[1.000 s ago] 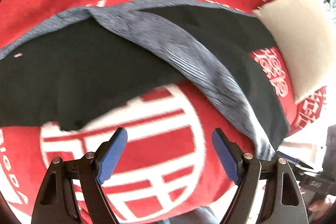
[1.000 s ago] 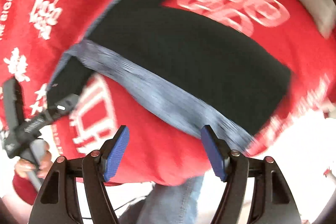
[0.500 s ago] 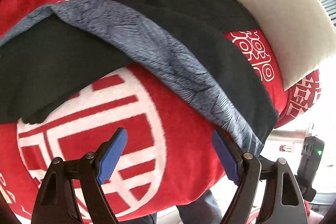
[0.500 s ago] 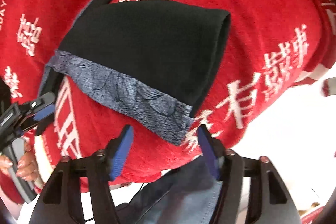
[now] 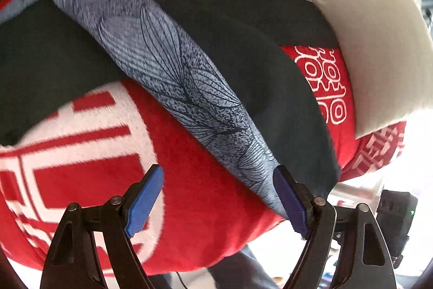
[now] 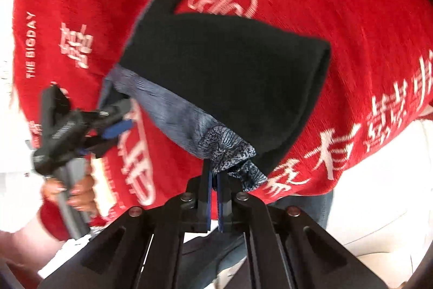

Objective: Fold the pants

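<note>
The pants [image 5: 243,67] are dark, with a blue-grey leaf-printed band [image 5: 173,64], and lie across a red blanket with white characters [image 5: 205,197]. My left gripper [image 5: 216,197] stands open over the blanket, with the right pad touching the lower end of the printed band and nothing between the pads. In the right wrist view the pants [image 6: 230,67] lie folded over, and my right gripper [image 6: 213,180] is shut on the printed corner [image 6: 230,151] of the pants. The left gripper [image 6: 119,123] shows at the left there, held by a hand [image 6: 78,191].
A cream cushion [image 5: 379,53] lies on the blanket at the far right, partly on the pants. The blanket's near edge [image 5: 243,256] drops off just below the grippers, with a person's blue jeans [image 6: 319,210] beneath it. White surface shows at the right [image 6: 392,194].
My right gripper went from wide open to shut on the printed corner of the pants. The left gripper moved toward the lower end of the printed band and stayed open.
</note>
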`<state>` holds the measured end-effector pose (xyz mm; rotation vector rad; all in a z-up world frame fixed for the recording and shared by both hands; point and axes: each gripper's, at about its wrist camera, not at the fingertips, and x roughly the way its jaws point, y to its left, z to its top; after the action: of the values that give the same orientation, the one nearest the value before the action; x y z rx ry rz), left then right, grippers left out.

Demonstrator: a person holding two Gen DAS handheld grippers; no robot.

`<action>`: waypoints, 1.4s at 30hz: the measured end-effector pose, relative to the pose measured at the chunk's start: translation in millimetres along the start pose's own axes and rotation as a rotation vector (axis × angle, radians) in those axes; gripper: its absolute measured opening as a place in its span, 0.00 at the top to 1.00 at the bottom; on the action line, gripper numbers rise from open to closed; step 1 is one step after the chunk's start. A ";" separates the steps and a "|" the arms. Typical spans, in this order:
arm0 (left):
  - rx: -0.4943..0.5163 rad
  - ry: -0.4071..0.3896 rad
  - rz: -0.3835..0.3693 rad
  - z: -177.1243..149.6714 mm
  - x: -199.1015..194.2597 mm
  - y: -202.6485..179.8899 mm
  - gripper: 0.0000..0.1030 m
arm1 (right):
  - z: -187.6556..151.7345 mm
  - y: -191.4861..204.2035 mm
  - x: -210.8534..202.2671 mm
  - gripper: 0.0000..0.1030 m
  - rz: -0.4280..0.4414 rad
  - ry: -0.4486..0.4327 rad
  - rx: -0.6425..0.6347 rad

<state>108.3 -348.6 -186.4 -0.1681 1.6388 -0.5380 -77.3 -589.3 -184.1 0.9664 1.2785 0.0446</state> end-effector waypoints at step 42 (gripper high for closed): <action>-0.103 -0.191 -0.134 133.4 -41.6 -71.4 0.84 | 231.5 85.9 -77.7 0.97 0.213 0.022 -0.244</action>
<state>229.4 -426.7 -124.4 -0.3964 1.4754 -0.5229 124.8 -710.6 -77.1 0.8881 1.1551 0.3701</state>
